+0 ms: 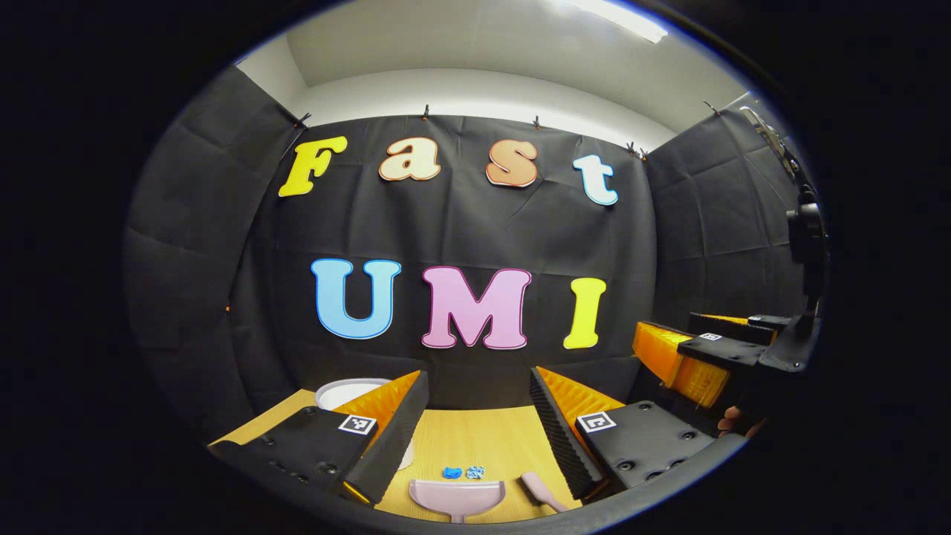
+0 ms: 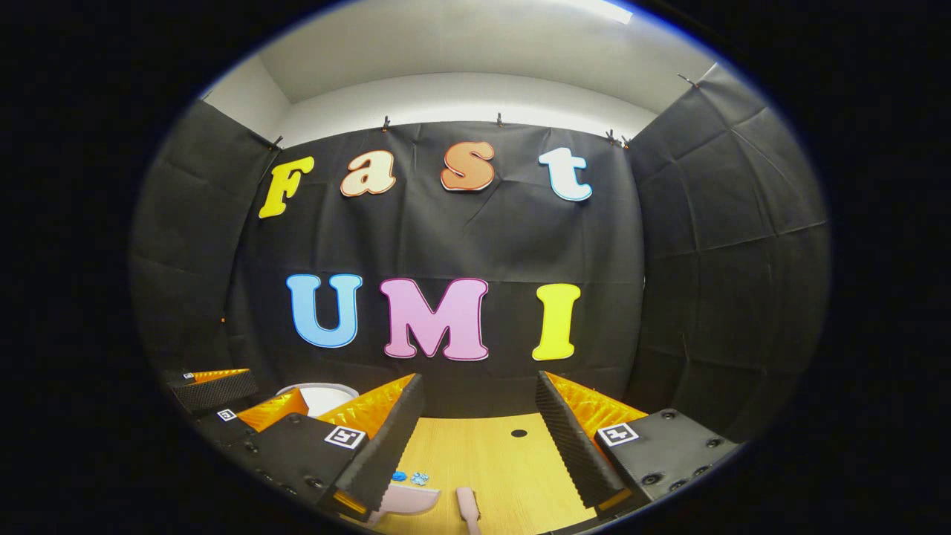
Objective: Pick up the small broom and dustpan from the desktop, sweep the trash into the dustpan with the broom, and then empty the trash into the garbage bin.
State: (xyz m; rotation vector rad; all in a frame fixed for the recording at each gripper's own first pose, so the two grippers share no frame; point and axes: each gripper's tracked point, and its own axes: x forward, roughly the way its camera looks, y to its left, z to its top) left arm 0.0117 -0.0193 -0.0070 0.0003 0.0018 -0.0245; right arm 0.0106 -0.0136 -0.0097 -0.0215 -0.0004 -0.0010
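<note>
On the wooden desktop (image 1: 475, 438), a white garbage bin (image 1: 343, 392) stands at the far left. Both the left gripper (image 1: 475, 423) and right gripper (image 2: 479, 427) hover with jaws apart, empty. Near the front edge lie blue trash (image 1: 462, 472), a pink dustpan (image 1: 457, 496), then the broom (image 1: 541, 490). Both look light, rigid plastic; grip their handles.

wood desktop (image 2: 490, 453): light grain, bare mid-section | small dark round hole (image 2: 519, 432) in desktop near its far edge | black cloth wall (image 1: 475, 223) behind and on both sides | ceiling light strip (image 1: 620, 16) top right
</note>
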